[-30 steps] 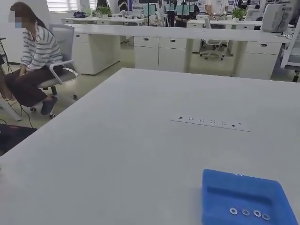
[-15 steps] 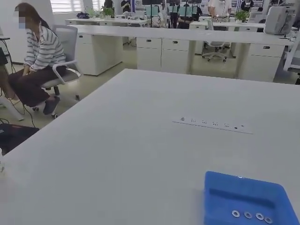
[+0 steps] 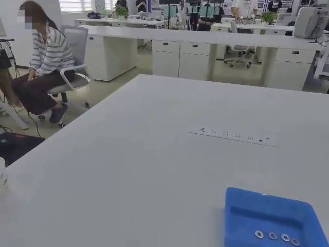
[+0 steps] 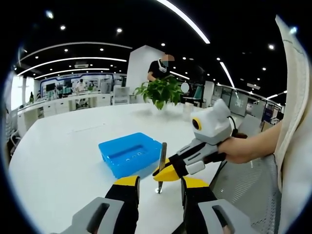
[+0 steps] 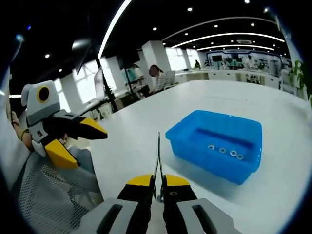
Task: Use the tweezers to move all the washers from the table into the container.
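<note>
A blue container point(image 3: 270, 221) sits on the white table point(image 3: 154, 154) at the near right, with several small metal washers point(image 3: 276, 237) in a row on its floor. In the right gripper view my right gripper point(image 5: 157, 181) is shut on thin metal tweezers point(image 5: 158, 148), which point up toward the container point(image 5: 214, 144) and its washers point(image 5: 223, 150). My left gripper point(image 4: 160, 184) stands open with nothing held. Just ahead of it is the right gripper point(image 4: 165, 171) with the tweezers point(image 4: 161, 163), near the container point(image 4: 129, 153). The left gripper point(image 5: 85, 148) hangs open off the table's edge.
A flush power strip point(image 3: 234, 136) lies in the table's middle. A person point(image 3: 43, 62) sits on an office chair beyond the far left corner. A potted plant point(image 4: 161, 92) stands on the table past the container. Rows of white desks point(image 3: 205, 46) fill the room behind.
The head view has shifted slightly; the container and its washers lie as before.
</note>
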The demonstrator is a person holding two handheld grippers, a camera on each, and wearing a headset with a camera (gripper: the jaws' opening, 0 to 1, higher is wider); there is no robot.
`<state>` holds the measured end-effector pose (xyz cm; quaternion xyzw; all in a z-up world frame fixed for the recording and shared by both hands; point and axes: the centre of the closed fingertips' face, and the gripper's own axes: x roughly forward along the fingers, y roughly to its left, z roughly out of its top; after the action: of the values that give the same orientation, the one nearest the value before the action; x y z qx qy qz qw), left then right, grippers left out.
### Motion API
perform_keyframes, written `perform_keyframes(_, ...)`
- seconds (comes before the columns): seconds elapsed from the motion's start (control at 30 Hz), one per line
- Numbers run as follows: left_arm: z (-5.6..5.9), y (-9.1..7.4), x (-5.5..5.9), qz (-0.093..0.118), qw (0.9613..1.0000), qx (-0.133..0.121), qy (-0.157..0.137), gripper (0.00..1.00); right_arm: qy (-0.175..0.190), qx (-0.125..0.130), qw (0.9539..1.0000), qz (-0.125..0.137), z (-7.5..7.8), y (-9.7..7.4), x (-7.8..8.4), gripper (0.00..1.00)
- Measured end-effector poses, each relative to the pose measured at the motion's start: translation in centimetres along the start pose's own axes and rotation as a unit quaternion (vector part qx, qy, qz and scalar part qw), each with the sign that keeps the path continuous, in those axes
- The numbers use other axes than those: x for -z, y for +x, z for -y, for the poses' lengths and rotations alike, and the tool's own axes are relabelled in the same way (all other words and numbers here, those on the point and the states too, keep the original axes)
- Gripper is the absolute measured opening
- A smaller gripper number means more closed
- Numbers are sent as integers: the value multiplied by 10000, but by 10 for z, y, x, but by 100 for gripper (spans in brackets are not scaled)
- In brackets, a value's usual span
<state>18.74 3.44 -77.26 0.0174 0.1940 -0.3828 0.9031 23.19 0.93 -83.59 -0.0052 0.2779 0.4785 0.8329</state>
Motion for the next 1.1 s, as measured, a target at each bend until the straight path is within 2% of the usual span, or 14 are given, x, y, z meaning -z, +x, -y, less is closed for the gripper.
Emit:
perform_keyframes(0.1,0,0,0,-15,10000,1,23,32,25,34,10000,25,2,-3,2,4)
perform_keyframes(0.23,0,0,1,-38,10000,-15,80,32,243,38,9996,99,6,-6,3,4)
perform_keyframes(0.33,-1,0,1,-21,10000,-29,68,32,202,51,9997,91,6,-6,2,4)
perform_keyframes(0.6,-1,1,1,-41,9999,-31,96,32,-195,-146,9997,-64,-9,1,3,4)
perform_keyframes(0.63,-1,1,1,-44,9999,-30,101,32,-304,-137,9994,-31,-10,1,1,4)
perform_keyframes(0.67,0,1,2,-48,9999,-26,107,32,-426,-143,9989,-120,-11,2,2,4)
perform_keyframes(0.73,-1,1,2,-52,9999,-32,116,32,-735,-155,9969,-238,-13,2,3,4)
perform_keyframes(0.8,-1,1,1,-49,9999,-28,115,32,-1323,-219,9900,-428,-20,3,6,4)
perform_keyframes(0.87,0,1,2,-57,9999,-23,137,32,-1866,-287,9802,-600,-29,5,9,4)
perform_keyframes(0.9,0,1,2,-58,9999,-20,153,32,-2096,-211,9751,-697,-30,4,11,4)
perform_keyframes(0.93,0,1,2,-60,9998,-19,162,32,-2135,-130,9741,-733,-29,4,11,3)
perform_keyframes(0.97,0,1,2,-65,9998,-21,168,32,-2045,-60,9761,-725,-28,4,11,2)
perform_keyframes(1.1,-2,1,1,-41,9998,-91,144,34,-1854,-42,9802,-696,-23,4,8,2)
